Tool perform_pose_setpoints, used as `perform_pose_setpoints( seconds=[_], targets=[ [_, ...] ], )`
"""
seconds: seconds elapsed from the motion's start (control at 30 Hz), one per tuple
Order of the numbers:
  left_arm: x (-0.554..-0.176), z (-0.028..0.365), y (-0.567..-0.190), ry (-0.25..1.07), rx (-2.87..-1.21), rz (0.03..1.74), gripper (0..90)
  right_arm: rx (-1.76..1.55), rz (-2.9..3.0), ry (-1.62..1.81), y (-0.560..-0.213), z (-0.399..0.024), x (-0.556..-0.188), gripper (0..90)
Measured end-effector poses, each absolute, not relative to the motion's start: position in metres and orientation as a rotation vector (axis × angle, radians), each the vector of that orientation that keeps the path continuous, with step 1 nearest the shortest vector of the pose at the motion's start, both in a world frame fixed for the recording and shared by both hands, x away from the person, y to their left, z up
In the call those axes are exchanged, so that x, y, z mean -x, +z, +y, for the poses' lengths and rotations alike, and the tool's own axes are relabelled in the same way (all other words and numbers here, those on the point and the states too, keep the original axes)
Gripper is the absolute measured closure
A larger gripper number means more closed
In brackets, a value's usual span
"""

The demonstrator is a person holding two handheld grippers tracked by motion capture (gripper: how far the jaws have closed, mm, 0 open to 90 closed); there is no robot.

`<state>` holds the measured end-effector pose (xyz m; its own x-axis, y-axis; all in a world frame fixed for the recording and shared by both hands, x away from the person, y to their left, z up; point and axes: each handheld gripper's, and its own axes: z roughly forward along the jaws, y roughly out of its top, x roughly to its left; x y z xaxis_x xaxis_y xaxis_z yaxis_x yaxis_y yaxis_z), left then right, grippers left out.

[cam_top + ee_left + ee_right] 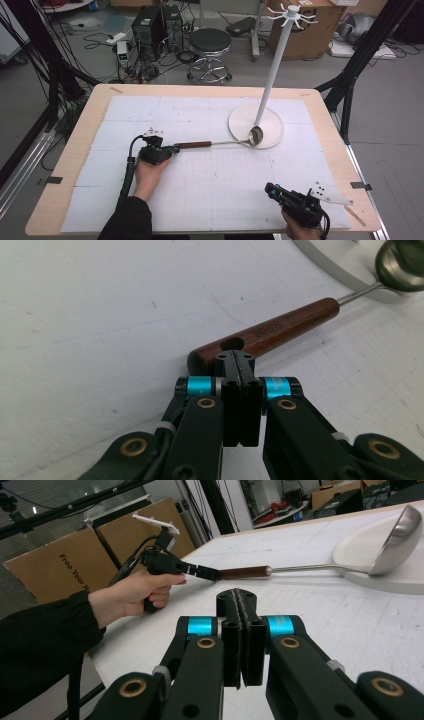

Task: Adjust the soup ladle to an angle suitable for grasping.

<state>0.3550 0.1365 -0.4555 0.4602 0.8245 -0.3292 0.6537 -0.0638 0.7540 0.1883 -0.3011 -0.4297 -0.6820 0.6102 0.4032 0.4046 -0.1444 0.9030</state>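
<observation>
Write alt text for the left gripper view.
The left gripper, jaws shut and empty, points at the end of a ladle's wooden handle lying on the white table. The ladle's metal bowl rests on a white round base.

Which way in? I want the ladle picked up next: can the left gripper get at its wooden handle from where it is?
Probably yes. The left gripper sits at the end of the wooden handle with nothing between them, but its jaws are shut and must open first.
</observation>
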Motion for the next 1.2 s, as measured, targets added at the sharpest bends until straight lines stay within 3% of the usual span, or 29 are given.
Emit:
perform_pose_setpoints(
  seconds=[0.17,0.23,0.33,0.5,0.63,0.87,1.0,1.03,1.2],
  targets=[
    [-0.349,0.134,-0.454,0.250,-1.815,1.217,86.7,-1.155,1.950,1.931,-0.429,-0.297,-0.187,89.3],
    [-0.344,0.132,-0.452,0.267,-1.831,1.205,66.7,-1.148,1.948,1.930,-0.429,-0.297,-0.186,89.3],
    [-0.330,0.134,-0.450,0.266,-1.819,1.161,56.9,-1.146,1.946,1.930,-0.428,-0.297,-0.185,89.2],
    [-0.293,0.148,-0.441,0.240,-1.715,1.038,35.4,-1.165,1.938,1.916,-0.428,-0.298,-0.185,71.3],
    [-0.263,0.156,-0.436,0.227,-1.686,0.964,25.8,-1.185,1.945,1.907,-0.428,-0.297,-0.186,59.1],
    [-0.193,0.182,-0.424,0.251,-1.598,0.892,19.5,-1.184,1.950,1.872,-0.429,-0.294,-0.188,44.4],
    [-0.164,0.188,-0.421,0.332,-1.601,0.870,15.5,-1.223,1.940,1.851,-0.430,-0.291,-0.189,18.6],
    [-0.145,0.190,-0.423,0.376,-1.590,0.858,14.3,-1.207,1.953,1.847,-0.430,-0.290,-0.188,16.5],
    [-0.120,0.193,-0.425,0.402,-1.574,0.829,13.0,-1.162,1.950,1.856,-0.429,-0.289,-0.181,14.6]
  ],
)
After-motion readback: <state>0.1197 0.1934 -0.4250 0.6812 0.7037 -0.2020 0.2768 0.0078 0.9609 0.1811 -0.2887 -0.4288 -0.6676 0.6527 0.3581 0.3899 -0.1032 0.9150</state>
